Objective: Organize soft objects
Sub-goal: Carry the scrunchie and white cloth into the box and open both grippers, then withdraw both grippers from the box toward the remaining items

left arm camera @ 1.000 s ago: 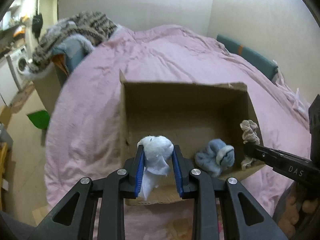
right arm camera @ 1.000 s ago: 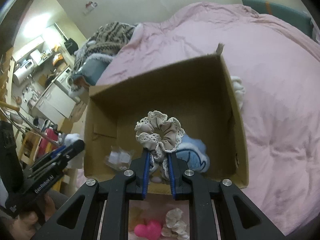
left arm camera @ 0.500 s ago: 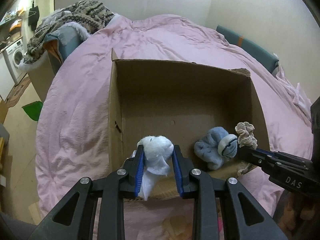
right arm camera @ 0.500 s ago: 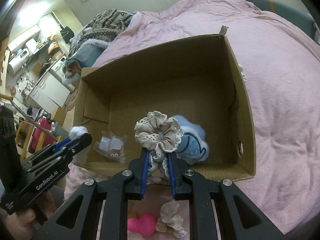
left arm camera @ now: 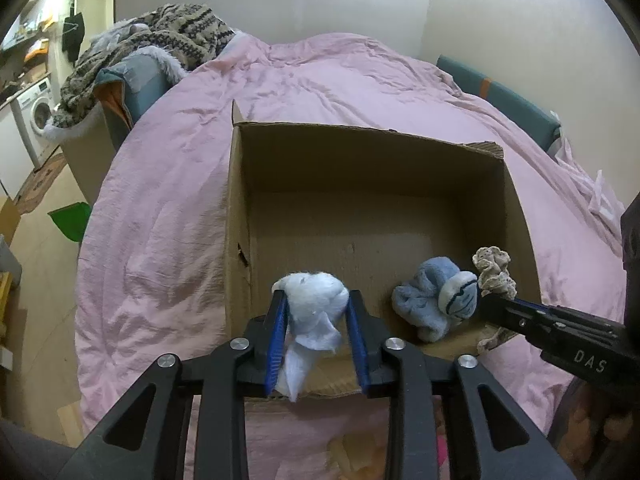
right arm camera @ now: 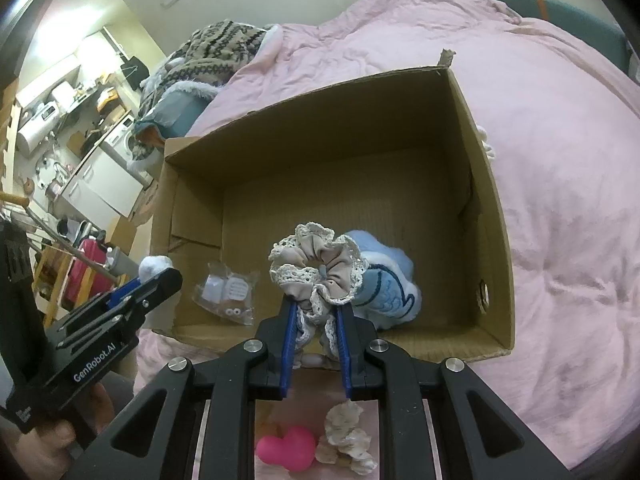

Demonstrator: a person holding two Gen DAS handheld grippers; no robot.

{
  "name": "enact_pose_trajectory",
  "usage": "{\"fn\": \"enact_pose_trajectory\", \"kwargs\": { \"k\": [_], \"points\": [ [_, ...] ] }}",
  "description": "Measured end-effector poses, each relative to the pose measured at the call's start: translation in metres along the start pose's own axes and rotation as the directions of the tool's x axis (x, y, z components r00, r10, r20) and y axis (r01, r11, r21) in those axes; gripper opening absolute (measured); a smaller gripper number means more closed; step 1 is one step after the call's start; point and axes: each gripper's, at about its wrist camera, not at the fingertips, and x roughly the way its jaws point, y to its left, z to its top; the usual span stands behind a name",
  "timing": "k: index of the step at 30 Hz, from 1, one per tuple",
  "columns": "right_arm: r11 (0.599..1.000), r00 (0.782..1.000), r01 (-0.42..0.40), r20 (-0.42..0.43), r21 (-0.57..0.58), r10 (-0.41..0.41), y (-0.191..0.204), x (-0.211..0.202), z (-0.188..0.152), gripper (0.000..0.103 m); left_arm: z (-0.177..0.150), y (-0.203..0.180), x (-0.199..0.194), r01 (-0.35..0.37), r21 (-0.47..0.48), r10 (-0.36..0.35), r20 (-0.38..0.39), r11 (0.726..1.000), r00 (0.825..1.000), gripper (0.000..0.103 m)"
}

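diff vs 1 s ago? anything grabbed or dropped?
Both grippers moved forward and up over the box; its floor now shows more fully. Nothing grabbed or dropped: left gripper stays shut on the white plush, right gripper on the scrunchie. The blue plush and packet lie unmoved inside the box.

The lower half of the beige scrunchie was buried between the right hand-held gripper pads, and it blocked the left part of the blue plush behind it. In the left wrist view the white fluffy thing hid the box's near wall. The small packet had print too tiny to read. The pink toy got cut off by the bottom edge.
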Motion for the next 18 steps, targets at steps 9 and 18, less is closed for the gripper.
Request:
{"fn": "enact_pose_trajectory", "kwargs": {
  "k": [9, 18],
  "points": [
    [0.999, 0.999, -0.032, 0.002, 0.023, 0.032, -0.0034, -0.0012, 0.0007, 0.025, -0.0003, -0.001, -0.0014, 0.004, -0.003, -0.004, 0.001, 1.0, 1.0, 0.042],
    [0.997, 0.998, -0.037, 0.057, 0.072, 0.033, -0.0094, -0.0091, 0.0021, 0.073, 0.0003, -0.003, -0.0077, -0.002, -0.012, 0.002, 0.021, 1.0, 1.0, 0.069]
  ]
}}
